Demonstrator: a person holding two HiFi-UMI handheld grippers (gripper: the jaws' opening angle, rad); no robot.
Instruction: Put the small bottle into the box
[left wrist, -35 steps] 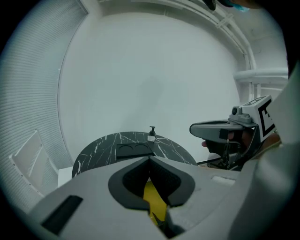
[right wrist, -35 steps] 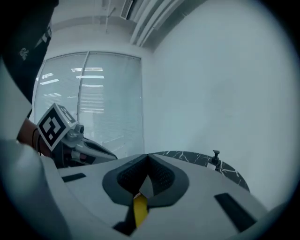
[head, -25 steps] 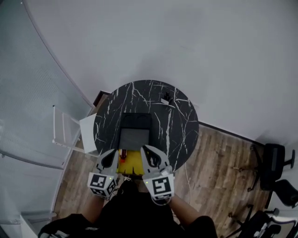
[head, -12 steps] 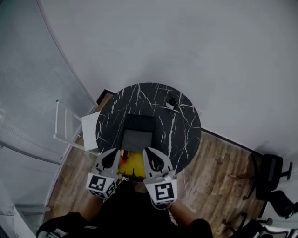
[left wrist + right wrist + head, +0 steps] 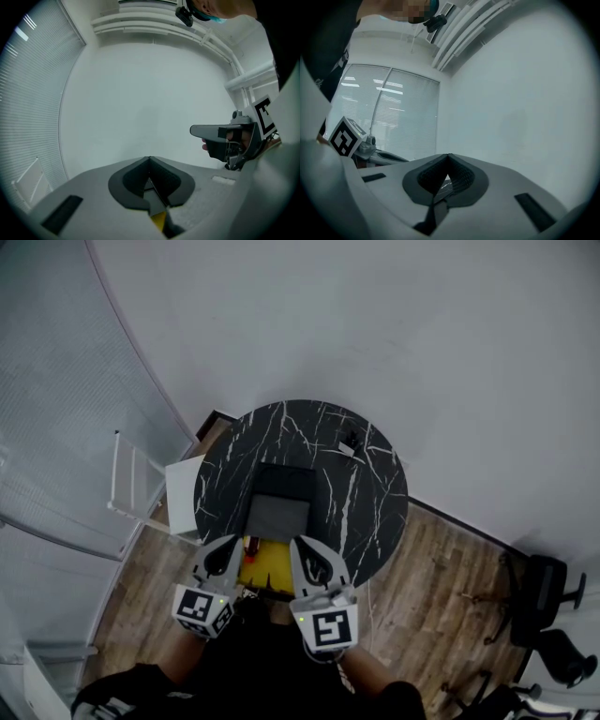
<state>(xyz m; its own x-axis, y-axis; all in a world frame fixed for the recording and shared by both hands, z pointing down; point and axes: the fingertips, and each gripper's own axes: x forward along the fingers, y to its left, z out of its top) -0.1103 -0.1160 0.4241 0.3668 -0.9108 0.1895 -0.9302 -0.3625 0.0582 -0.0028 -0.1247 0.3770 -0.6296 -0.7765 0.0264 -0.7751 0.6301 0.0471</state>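
Off to the left claw's far left, a white rack (image 5: 141,493) is standing on the wood floor beside the round black marble table (image 5: 366,512). The left claw (image 5: 225,554) is pointing out over the table's near rim, and its own view is showing its jaws (image 5: 150,159) meeting at the tips with nothing pinched between them.

Just to the right of those tips, the small bottle (image 5: 249,546) is sitting at the left corner of a yellow sheet (image 5: 267,566). It is showing as a tiny reddish-orange shape (too small here to tell a cap, a label, or whether it is upright). It is lying free of both claws and outside the box.

Straight ahead of the gap between the two claws, just past the yellow sheet, the box (image 5: 286,479) is lying open: dark walls, a grey inside.

Right of the sheet, the right claw (image 5: 302,549) is pointing the same way as the left, level with it. Its jaws (image 5: 448,155) are pressing together, and nothing is sitting between them.

Well ahead and to the right of that claw, a small dark-and-white item (image 5: 351,442) is resting near the table's far rim. Far to its right, black office chairs (image 5: 548,606) are standing on the floor.
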